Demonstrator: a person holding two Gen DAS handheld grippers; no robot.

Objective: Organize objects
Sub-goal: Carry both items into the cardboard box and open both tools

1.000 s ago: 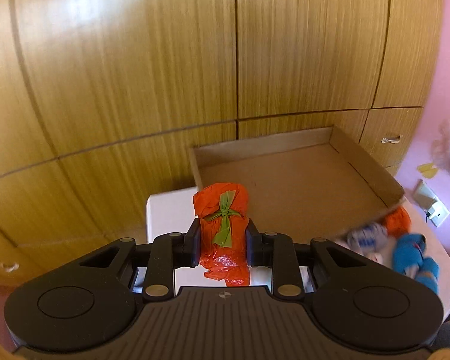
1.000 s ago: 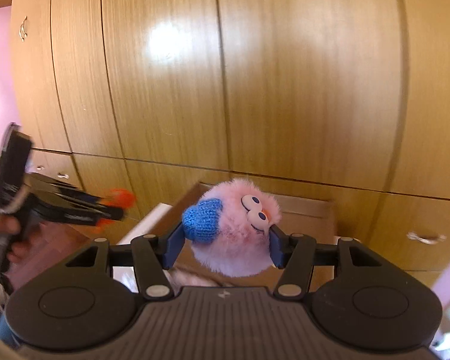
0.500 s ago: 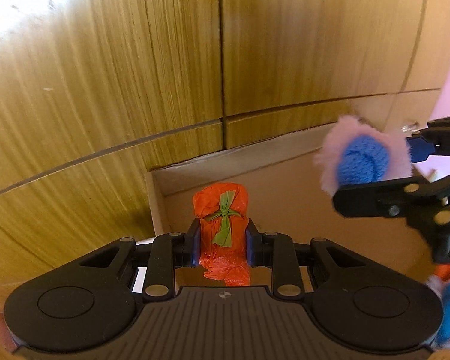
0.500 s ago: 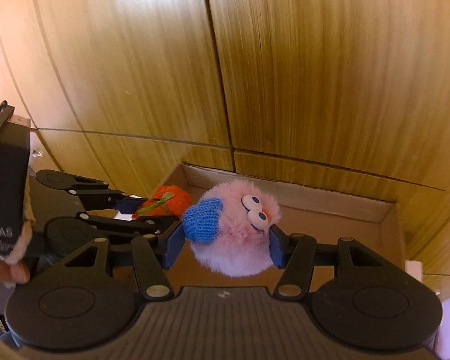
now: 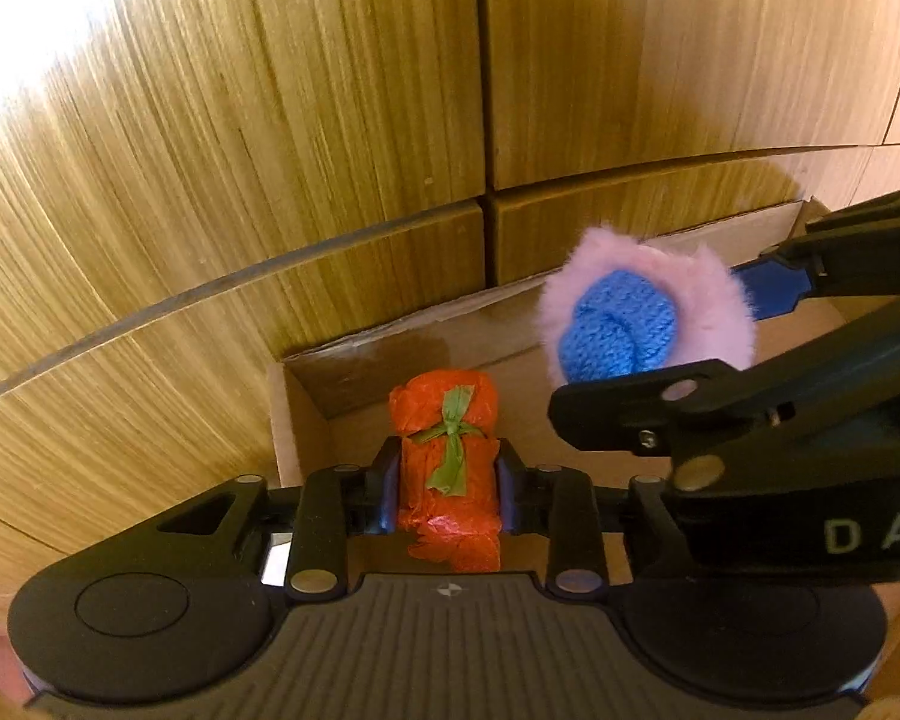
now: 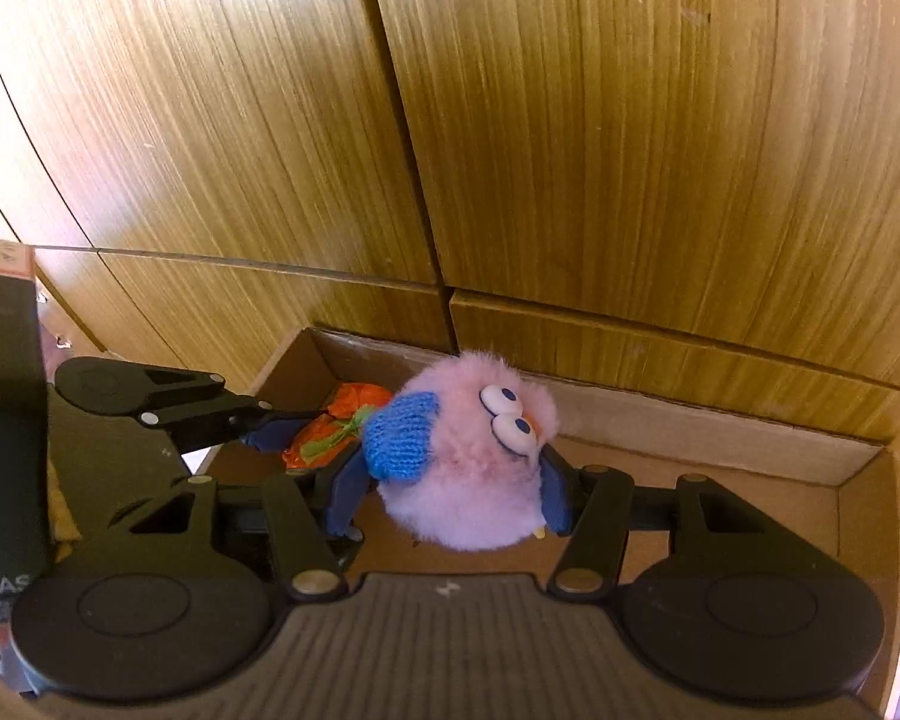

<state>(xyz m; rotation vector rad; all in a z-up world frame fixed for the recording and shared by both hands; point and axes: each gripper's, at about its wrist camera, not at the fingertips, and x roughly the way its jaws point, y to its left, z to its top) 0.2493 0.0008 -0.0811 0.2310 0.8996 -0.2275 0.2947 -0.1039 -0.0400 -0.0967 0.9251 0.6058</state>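
An orange crinkly packet [image 5: 444, 414] tied with a green ribbon sits between the pads of my left gripper [image 5: 448, 483]. Its jaws are opening, and the pads still touch the packet's sides. It hangs low over the back left corner of a shallow cardboard box [image 5: 384, 354]. My right gripper [image 6: 450, 495] is shut on a fluffy pink toy [image 6: 468, 468] with googly eyes and a blue knitted wing. The toy hovers over the box [image 6: 720, 438], just right of the packet [image 6: 324, 438]. The left wrist view shows the pink toy [image 5: 648, 312] from its wing side.
Wooden cupboard doors [image 5: 330, 120] and drawer fronts rise right behind the box's back wall. The two grippers are close together, the right one's finger [image 5: 630, 414] crossing just above the left one. Bare box floor [image 6: 750, 498] lies to the right of the toy.
Both grippers came down and closer to the cupboard, over the box's back left part. The right gripper with the pink toy moved in beside the left one. The left pads stand slightly wider.
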